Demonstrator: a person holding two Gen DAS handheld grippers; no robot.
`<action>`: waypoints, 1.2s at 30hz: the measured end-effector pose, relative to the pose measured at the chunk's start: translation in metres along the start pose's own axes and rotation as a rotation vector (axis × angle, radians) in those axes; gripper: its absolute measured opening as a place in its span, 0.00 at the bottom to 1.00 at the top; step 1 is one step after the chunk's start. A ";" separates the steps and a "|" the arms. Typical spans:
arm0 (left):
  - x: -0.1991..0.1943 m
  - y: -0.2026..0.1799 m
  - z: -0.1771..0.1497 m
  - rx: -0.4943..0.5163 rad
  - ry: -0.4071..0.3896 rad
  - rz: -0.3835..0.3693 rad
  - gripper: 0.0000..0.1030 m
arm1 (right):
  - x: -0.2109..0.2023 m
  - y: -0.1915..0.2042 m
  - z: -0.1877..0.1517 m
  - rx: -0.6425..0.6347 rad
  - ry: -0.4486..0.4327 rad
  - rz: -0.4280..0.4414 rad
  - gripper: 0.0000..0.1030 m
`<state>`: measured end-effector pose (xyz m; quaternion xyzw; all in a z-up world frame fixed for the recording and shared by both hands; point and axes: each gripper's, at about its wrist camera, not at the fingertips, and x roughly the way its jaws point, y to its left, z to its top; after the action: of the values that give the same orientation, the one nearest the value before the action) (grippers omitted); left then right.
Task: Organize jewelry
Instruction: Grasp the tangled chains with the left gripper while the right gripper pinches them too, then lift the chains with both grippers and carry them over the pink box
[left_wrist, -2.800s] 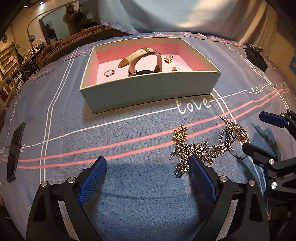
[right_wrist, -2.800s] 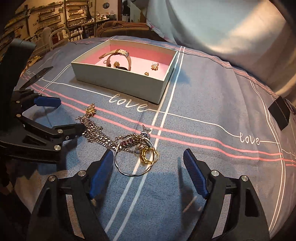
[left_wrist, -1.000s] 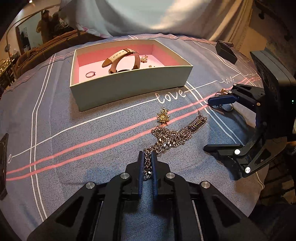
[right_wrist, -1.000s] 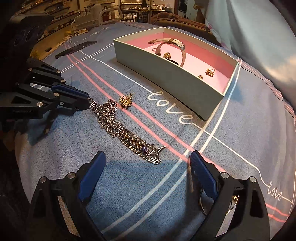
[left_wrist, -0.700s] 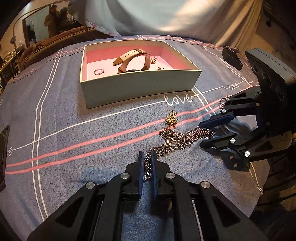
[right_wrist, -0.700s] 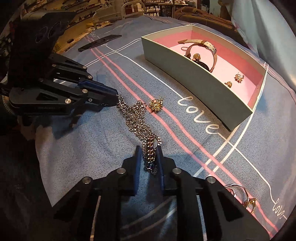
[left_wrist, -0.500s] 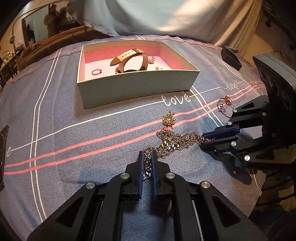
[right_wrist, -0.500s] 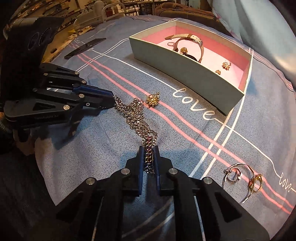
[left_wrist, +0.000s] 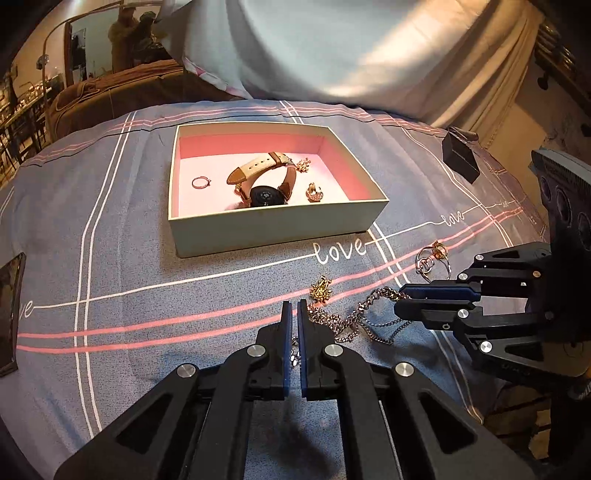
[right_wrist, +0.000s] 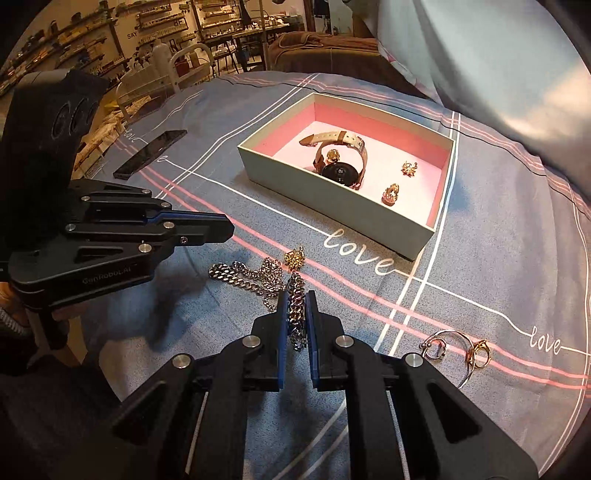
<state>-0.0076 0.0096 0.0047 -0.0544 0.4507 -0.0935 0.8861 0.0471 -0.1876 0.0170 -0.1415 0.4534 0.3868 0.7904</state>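
The silver chain (right_wrist: 258, 278) sags over the grey bedspread (left_wrist: 122, 258), each end pinched: the left gripper (left_wrist: 294, 325) is clamped on one end, the right gripper (right_wrist: 296, 317) on the other (its fingers have just been closing, links between them). A gold charm (right_wrist: 294, 257) lies just beside the chain. Beyond, the open pink-lined box (left_wrist: 280, 230) holds a watch (left_wrist: 264, 184), a ring (left_wrist: 200, 182) and small gold pieces. Loose rings (right_wrist: 458, 350) rest on the bedspread, apart from the chain.
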 end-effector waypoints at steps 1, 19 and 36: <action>-0.002 -0.001 0.000 0.004 -0.004 0.002 0.03 | -0.003 0.002 0.002 -0.011 -0.006 -0.005 0.10; 0.045 -0.060 -0.016 0.270 0.050 -0.078 0.04 | -0.037 0.007 -0.001 -0.009 -0.068 -0.037 0.10; -0.060 -0.017 0.051 0.063 -0.143 -0.014 0.04 | -0.070 0.021 0.058 -0.025 -0.223 -0.064 0.10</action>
<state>-0.0031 0.0064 0.0846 -0.0363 0.3828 -0.1095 0.9166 0.0467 -0.1748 0.1092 -0.1218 0.3531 0.3803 0.8461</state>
